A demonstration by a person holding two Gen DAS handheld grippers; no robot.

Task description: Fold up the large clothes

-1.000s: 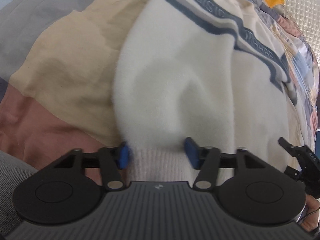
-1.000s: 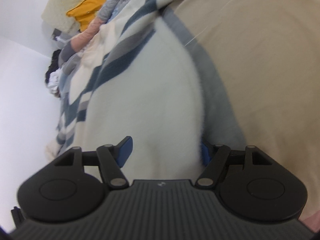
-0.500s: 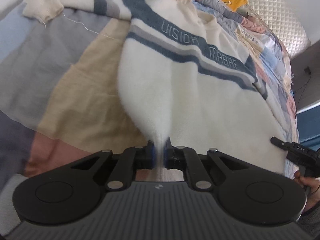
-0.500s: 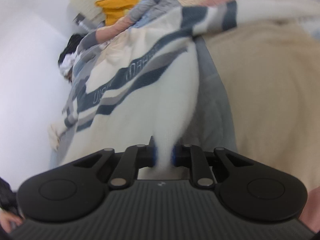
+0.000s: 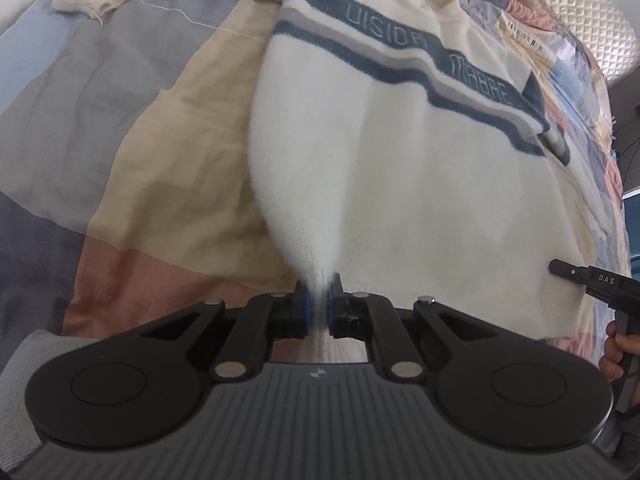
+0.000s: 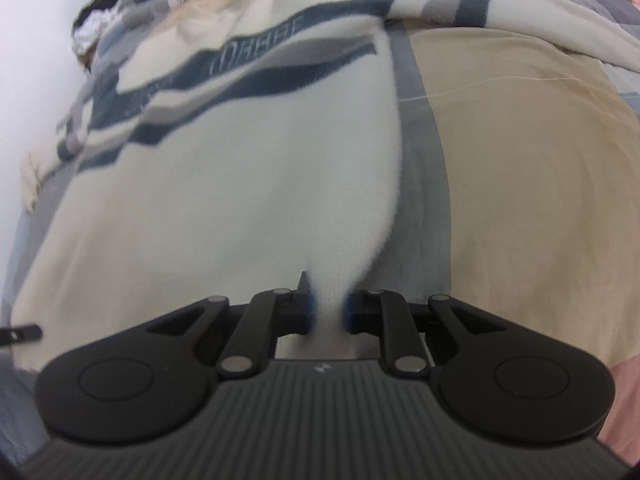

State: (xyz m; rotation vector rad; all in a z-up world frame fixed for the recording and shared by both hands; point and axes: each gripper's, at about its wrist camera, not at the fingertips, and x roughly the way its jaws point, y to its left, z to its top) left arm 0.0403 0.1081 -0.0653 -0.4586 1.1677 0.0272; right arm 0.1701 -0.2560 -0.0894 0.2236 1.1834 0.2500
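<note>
Right gripper [image 6: 327, 312] clamped on the ribbed hem of a cream sweater [image 6: 224, 184] with blue-grey chest stripes. The sweater lies on a patchwork bedspread [image 6: 520, 168] of beige, grey and pink panels.

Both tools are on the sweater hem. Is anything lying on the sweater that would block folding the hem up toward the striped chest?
Nothing visible does. The left tool and right tool are each shut on the sweater, and its white body up to the stripes is bare. Other clothes lie beyond the collar.

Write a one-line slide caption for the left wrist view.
Left tool pinches the hem of a white sweater with blue-grey stripes, lifting it off a patchwork bedspread.
</note>
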